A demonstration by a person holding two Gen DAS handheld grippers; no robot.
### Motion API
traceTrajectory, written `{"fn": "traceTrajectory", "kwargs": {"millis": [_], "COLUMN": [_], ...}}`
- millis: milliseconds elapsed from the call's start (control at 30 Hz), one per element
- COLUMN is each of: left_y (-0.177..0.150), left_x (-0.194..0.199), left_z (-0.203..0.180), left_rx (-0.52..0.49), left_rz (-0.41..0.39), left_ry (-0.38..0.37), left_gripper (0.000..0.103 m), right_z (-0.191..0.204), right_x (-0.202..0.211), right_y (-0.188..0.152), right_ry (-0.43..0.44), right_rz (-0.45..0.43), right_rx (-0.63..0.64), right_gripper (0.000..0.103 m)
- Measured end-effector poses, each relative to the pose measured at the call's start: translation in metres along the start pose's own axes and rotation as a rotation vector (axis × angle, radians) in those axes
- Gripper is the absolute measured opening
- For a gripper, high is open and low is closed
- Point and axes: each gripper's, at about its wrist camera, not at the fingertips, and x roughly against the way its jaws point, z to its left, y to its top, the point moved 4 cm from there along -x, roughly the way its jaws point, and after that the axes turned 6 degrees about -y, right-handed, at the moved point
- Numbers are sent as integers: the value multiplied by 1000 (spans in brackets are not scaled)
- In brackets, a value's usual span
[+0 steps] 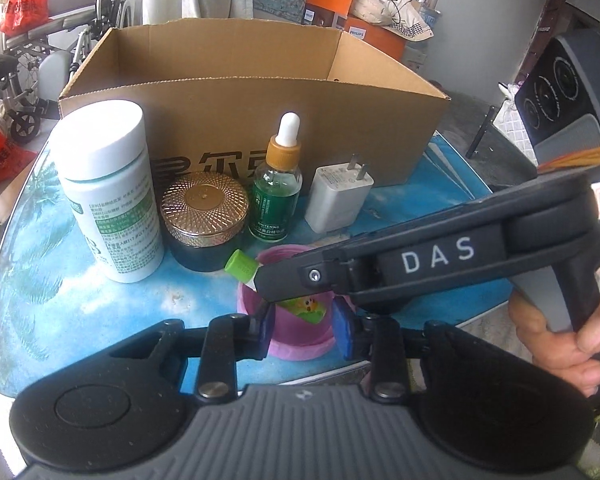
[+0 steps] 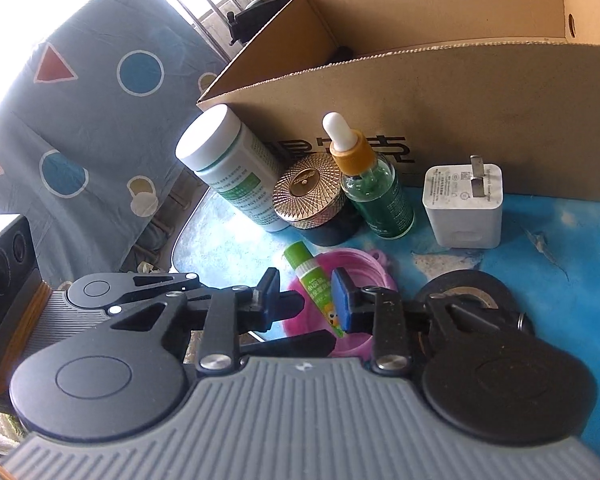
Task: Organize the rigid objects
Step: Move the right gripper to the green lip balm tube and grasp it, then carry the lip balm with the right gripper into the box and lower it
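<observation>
A pink cup [image 1: 300, 340] stands on the blue table, and a green-capped tube [image 1: 242, 266] leans in it. My left gripper [image 1: 305, 330] has its fingers on either side of the cup. My right gripper [image 2: 307, 302] reaches over the cup with the tube [image 2: 314, 284] between its open fingers. Behind stand a white bottle [image 1: 110, 188], a gold-lidded jar [image 1: 204, 220], a green dropper bottle [image 1: 278, 184] and a white charger [image 1: 338, 196]. An open cardboard box [image 1: 252, 120] stands at the back.
A roll of black tape [image 2: 466, 300] lies on the table [image 2: 540, 264] to the right of the cup. A black speaker [image 1: 572, 96] stands at the right. A wheelchair [image 1: 40, 52] and red bags are beyond the table's left edge.
</observation>
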Motion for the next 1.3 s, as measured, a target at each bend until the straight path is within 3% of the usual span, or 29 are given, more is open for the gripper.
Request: {"fn": "traceTrajectory", "kwargs": {"millis": [333,467,800,1100,1300], "left_y": [-1,1,20,81,138], "left_x": [-11,-6,39,84,79], "left_z": [4,3,-16,-27,-5], "left_rx": [0,-4,-60,-118,-71], "left_rz": [13,-4,-91,-210,-172], "left_ry": [18,25,61,107,85], "left_gripper": [28,24,23,24,24], "right_z": [-11,-11,9,43,38], "right_x": [-19,-11,25,77,78], "right_y": [0,-3,3,60,134], "right_ry": [36,44,80,113,138], "right_rz": [19,-10,-134,-285,-235], "right_rx": [-65,-79,-59,55,38], "right_gripper": [17,15,15,15,15]}}
